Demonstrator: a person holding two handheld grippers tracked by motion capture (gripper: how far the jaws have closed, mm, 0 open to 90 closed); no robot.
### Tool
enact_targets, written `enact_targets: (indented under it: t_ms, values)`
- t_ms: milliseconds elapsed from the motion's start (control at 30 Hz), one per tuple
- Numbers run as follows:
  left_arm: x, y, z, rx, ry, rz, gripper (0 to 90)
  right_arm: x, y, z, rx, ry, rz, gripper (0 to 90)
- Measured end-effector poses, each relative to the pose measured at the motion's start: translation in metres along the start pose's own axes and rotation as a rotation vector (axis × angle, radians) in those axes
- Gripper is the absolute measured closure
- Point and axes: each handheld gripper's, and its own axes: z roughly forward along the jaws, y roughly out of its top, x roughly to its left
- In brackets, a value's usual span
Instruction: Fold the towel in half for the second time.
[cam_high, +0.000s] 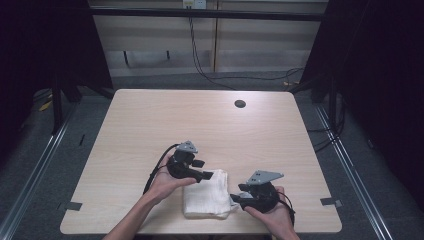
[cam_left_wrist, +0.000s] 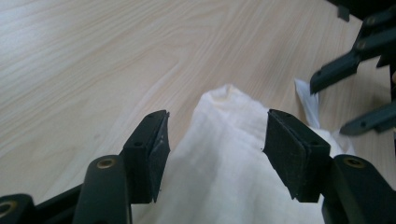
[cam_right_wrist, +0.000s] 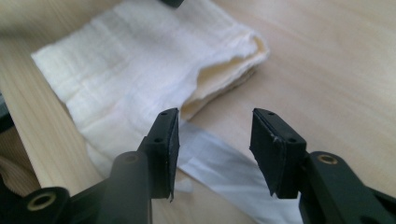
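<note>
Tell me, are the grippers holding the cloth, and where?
No, nothing is held. The left gripper has open jaws over the folded cloth without pinching it. The right gripper is open too, near the cloth's edge.

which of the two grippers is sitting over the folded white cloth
The left gripper: its open fingers reach over the folded white cloth from the far-left corner, while the right gripper sits off its right edge.

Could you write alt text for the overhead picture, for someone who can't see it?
A folded white cloth lies near the front edge of a pale wooden table. A person's hands hold two black grippers, the left gripper at the cloth's top edge, the right gripper at its right edge, both open.
</note>
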Motion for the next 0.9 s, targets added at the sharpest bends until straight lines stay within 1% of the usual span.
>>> enact_targets:
  t_ms: [67,133,233,300,400,433,467,500,567,600,667,700,767,867,900]
  values:
    - [0.0,-0.002,-0.005,0.003,0.005,0.0,37.3,-0.003,0.002,-0.003,-0.049,0.016,0.001,57.2]
    - [0.001,-0.005,-0.012,0.002,0.009,0.001,35.8,-0.006,0.003,-0.004,-0.057,0.008,0.005,57.2]
    - [0.0,-0.01,-0.026,-0.002,0.027,0.009,34.2,-0.013,0.005,-0.011,-0.086,0.015,0.033,57.1]
    - [-0.001,-0.014,-0.034,0.007,0.037,0.02,32.9,-0.016,0.006,-0.015,-0.096,0.013,0.034,56.5]
    - [-0.002,-0.022,-0.047,0.021,0.047,0.013,32.9,-0.02,0.007,-0.021,-0.112,0.025,0.032,54.8]
    - [-0.003,-0.024,-0.051,0.006,0.059,0.008,33.0,-0.021,0.005,-0.021,-0.118,0.03,0.046,53.8]
    - [-0.005,-0.027,-0.056,-0.007,0.082,0.013,33.1,-0.021,0.004,-0.021,-0.117,0.029,0.052,53.0]
    - [-0.006,-0.03,-0.06,-0.019,0.085,0.01,33.1,-0.02,0.002,-0.02,-0.113,0.029,0.045,52.4]
    - [-0.007,-0.036,-0.067,-0.018,0.089,0.01,33.0,-0.019,-0.002,-0.021,-0.105,0.028,0.054,50.6]
    - [-0.007,-0.039,-0.07,-0.004,0.094,0.01,32.8,-0.02,-0.002,-0.022,-0.102,0.028,0.052,50.0]
    - [-0.007,-0.047,-0.078,0.018,0.107,-0.015,32.4,-0.02,-0.003,-0.026,-0.106,0.018,0.06,49.2]
    - [-0.007,-0.051,-0.081,0.013,0.112,-0.027,31.8,-0.021,-0.004,-0.029,-0.113,0.018,0.064,48.8]
    - [-0.007,-0.06,-0.087,0.006,0.132,-0.035,31.7,-0.022,-0.007,-0.033,-0.12,0.014,0.066,48.4]
    - [-0.008,-0.076,-0.098,-0.019,0.127,-0.086,31.4,-0.024,-0.011,-0.037,-0.12,0.006,0.073,48.0]
    - [-0.009,-0.08,-0.1,-0.026,0.125,-0.096,31.1,-0.026,-0.014,-0.039,-0.126,-0.004,0.086,47.6]
